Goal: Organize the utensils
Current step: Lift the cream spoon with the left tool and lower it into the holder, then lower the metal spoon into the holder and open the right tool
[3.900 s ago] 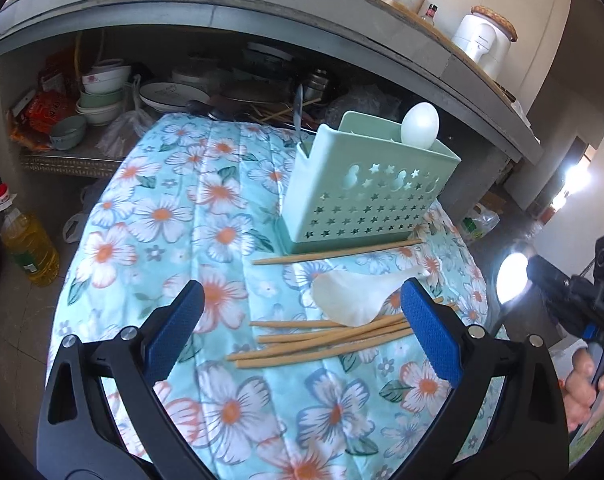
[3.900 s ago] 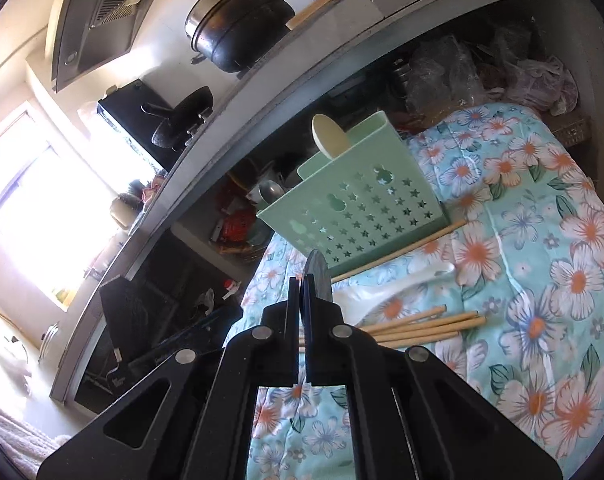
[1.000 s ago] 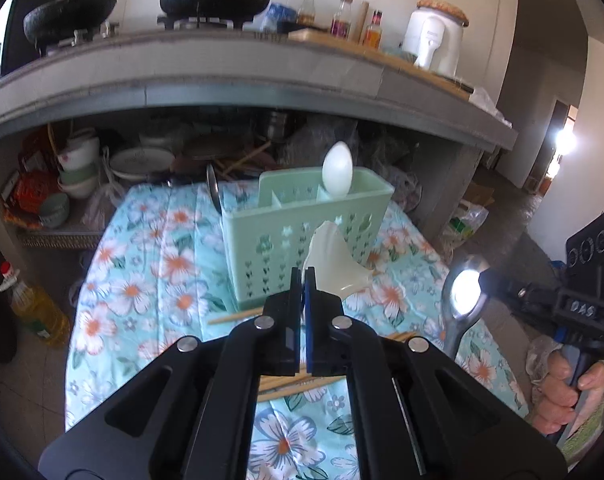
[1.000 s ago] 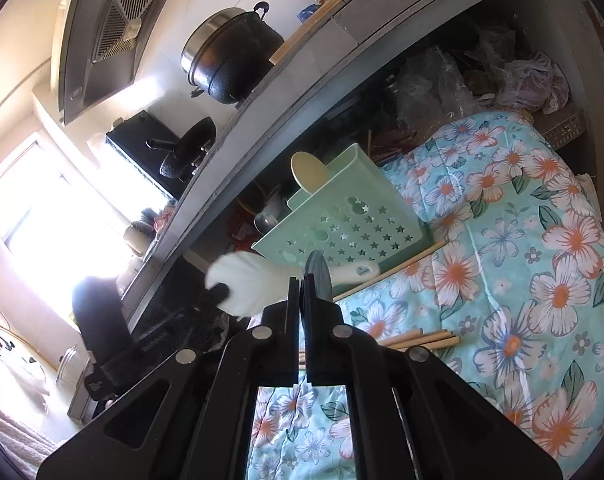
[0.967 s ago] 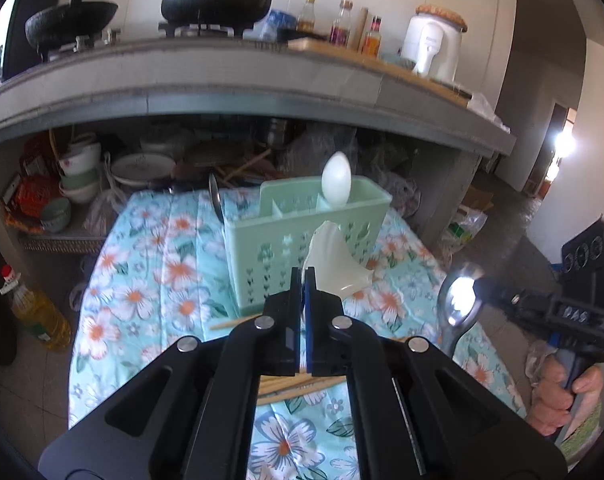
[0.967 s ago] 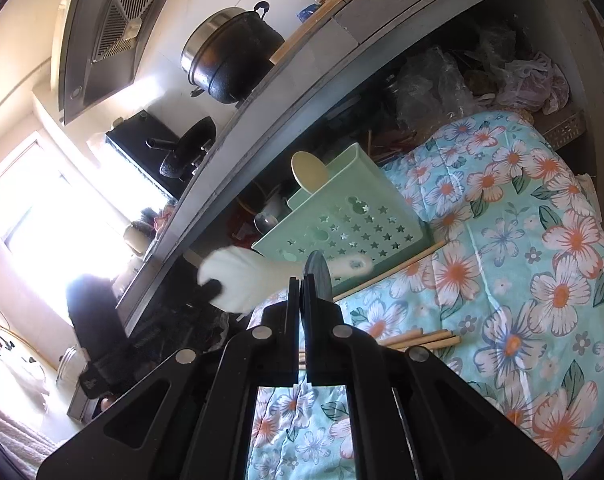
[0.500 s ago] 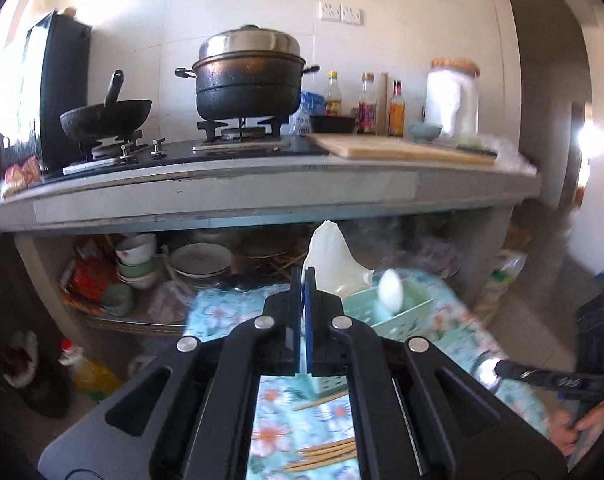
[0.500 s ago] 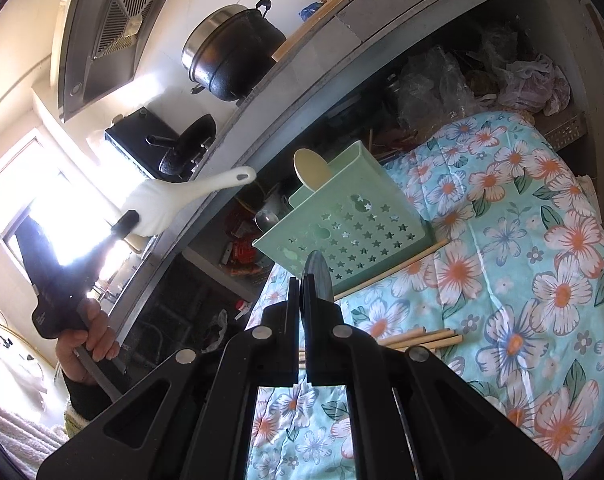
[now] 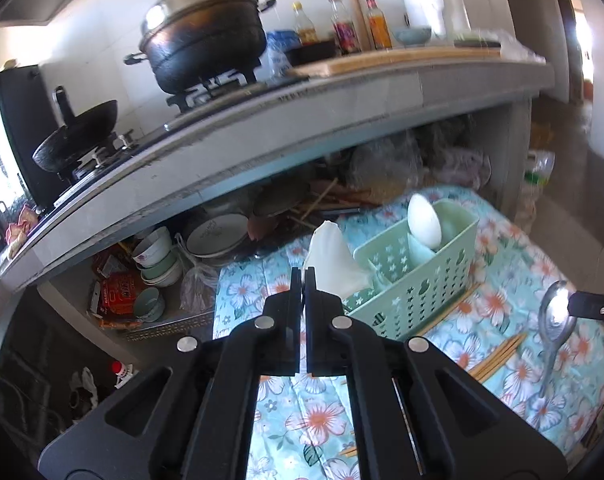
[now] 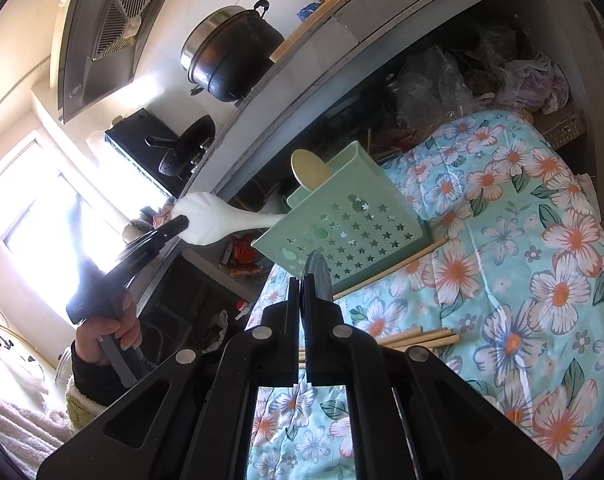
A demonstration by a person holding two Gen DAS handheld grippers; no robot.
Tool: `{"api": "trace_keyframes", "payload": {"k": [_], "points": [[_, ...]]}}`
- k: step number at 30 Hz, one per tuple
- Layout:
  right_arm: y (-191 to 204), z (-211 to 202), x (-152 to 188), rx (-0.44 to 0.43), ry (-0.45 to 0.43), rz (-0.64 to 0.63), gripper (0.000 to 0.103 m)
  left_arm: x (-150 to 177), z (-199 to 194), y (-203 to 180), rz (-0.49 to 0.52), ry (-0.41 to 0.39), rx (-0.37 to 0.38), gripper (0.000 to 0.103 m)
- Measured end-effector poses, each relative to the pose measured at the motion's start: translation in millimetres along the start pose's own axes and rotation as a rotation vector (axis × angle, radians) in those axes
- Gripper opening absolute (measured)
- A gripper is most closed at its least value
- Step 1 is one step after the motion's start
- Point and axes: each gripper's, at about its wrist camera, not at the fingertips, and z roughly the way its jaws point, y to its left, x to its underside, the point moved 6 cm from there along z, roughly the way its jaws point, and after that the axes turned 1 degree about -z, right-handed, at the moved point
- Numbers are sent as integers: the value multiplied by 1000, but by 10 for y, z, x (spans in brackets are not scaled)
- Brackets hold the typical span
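Note:
My left gripper [image 9: 303, 274] is shut on the bowl of a white plastic spoon [image 9: 333, 260]; it also shows in the right wrist view [image 10: 218, 218], handle tip at the left end of the green utensil caddy [image 10: 341, 220]. The caddy [image 9: 413, 276] stands on the floral cloth and holds another white spoon [image 9: 423, 220]. My right gripper [image 10: 302, 280] is shut on a metal spoon [image 10: 319, 276], seen in the left wrist view [image 9: 553, 320] above the cloth. Wooden chopsticks [image 10: 417, 338] lie on the cloth in front of the caddy.
A single chopstick [image 10: 389, 268] lies against the caddy's base. A concrete counter [image 9: 262, 140] with a black pot [image 9: 206, 52] and wok overhangs the back. Bowls and plates [image 9: 158, 260] fill the shelf beneath it. The floral cloth [image 10: 541, 280] covers a low table.
My left gripper picked the white spoon off the cloth, lifted it high, and now lowers its handle to the caddy's left end. My right gripper stays shut on the metal spoon, nearly still.

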Motion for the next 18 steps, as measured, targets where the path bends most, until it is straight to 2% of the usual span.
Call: {"api": "trace_keyframes", "payload": {"k": [5, 9, 11, 12, 13, 18], "points": [[-3, -8, 1, 1, 1, -1, 2, -24, 245, -49, 5, 56, 15, 0], [-3, -15, -1, 6, 0, -4, 2, -69, 359, -25, -82, 51, 71, 3], [-6, -14, -2, 9, 0, -3, 2, -70, 357, 3, -152, 28, 126, 17], [-6, -14, -3, 10, 0, -4, 2, -66, 338, 17, -179, 11, 143, 29], [-7, -15, -6, 13, 0, -6, 2, -59, 317, 32, -200, -5, 151, 36], [1, -51, -71, 16, -12, -9, 2, 16, 191, 121, -250, -75, 123, 50]]}}
